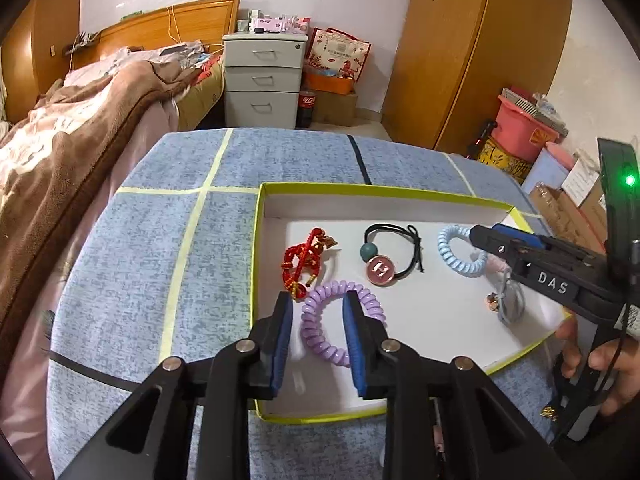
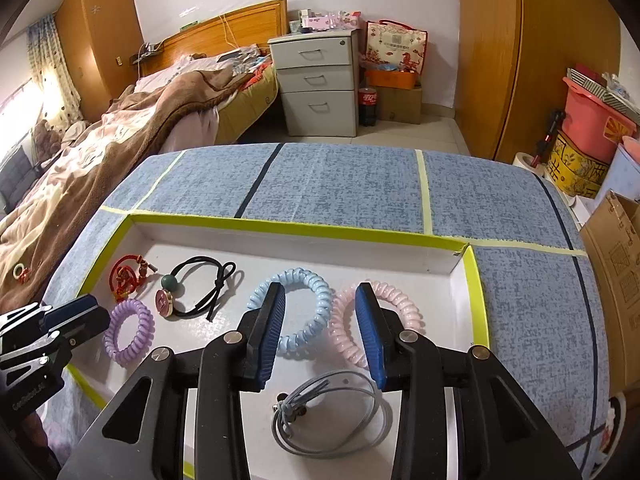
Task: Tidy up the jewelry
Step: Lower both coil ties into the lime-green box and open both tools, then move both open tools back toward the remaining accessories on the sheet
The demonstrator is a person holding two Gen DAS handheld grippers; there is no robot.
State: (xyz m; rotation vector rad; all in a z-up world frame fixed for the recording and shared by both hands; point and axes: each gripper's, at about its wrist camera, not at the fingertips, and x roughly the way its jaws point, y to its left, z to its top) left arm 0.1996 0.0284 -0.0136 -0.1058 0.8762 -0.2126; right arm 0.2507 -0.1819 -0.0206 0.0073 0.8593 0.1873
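A white tray with a yellow-green rim [image 1: 256, 240] [image 2: 476, 280] sits on the blue cloth. In it lie a red knotted charm [image 1: 304, 260] [image 2: 128, 276], a black hair tie with a pink disc [image 1: 384, 264] [image 2: 192, 292], a purple coil tie [image 1: 332, 340] [image 2: 130, 332], a light blue coil tie [image 1: 456, 254] [image 2: 304, 312], a pink coil tie [image 2: 396, 304] and a grey cord tie [image 1: 510, 300] [image 2: 332, 416]. My left gripper [image 1: 318, 300] [image 2: 86, 308] is open, its fingers astride the purple coil's left side. My right gripper [image 2: 320, 296] [image 1: 480, 236] is open over the blue and pink coils.
The tray rests on a table covered with a blue cloth [image 1: 160, 260] [image 2: 360, 184] with yellow and dark lines. A bed [image 1: 80, 128] stands to the left, a white drawer unit [image 1: 262, 80] beyond, and boxes and bins [image 2: 592, 128] at the right.
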